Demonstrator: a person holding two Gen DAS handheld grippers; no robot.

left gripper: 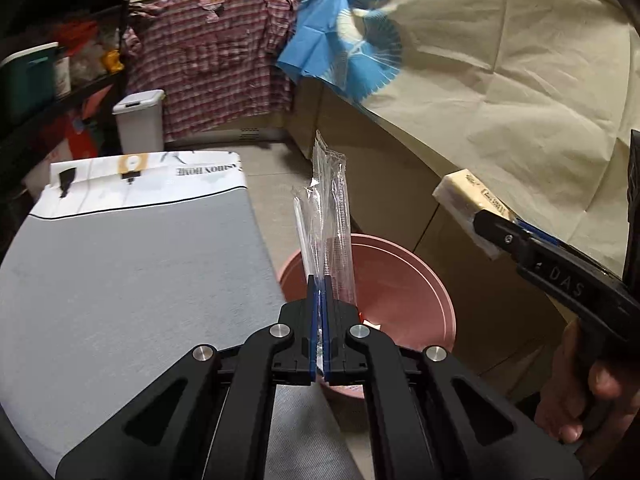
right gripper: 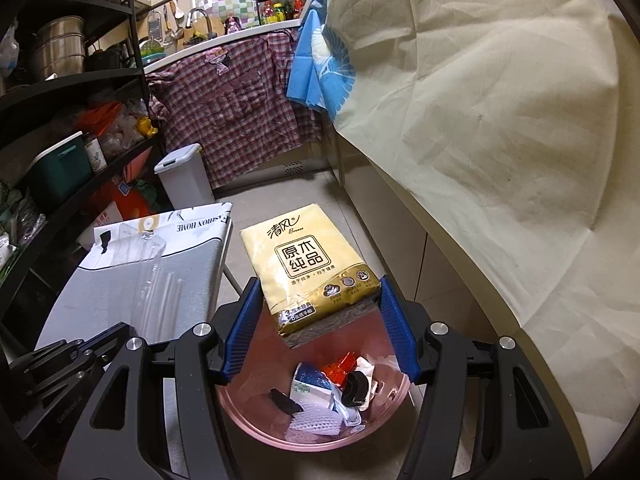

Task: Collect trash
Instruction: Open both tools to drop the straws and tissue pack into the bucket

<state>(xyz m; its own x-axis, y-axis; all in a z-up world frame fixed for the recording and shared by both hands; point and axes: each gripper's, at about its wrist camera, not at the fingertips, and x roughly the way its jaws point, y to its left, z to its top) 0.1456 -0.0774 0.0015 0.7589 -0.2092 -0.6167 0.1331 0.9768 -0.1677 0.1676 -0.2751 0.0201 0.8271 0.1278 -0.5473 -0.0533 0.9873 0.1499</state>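
Observation:
My left gripper (left gripper: 319,280) is shut on a clear plastic wrapper (left gripper: 328,216) that stands upright above the near rim of a pink bin (left gripper: 416,292). My right gripper (right gripper: 318,300) is shut on a yellow tissue pack (right gripper: 308,264), its blue pads on both sides, held over the pink bin (right gripper: 240,408). The bin holds several pieces of trash (right gripper: 332,392). The right gripper (left gripper: 486,222) with the pack (left gripper: 468,196) also shows in the left wrist view, right of the bin.
A grey ironing board (left gripper: 132,272) lies left of the bin. A counter draped in cream cloth (right gripper: 500,120) runs along the right. A white lidded bin (left gripper: 140,120) stands by black shelves (right gripper: 60,120). A plaid shirt (left gripper: 212,60) hangs at the back.

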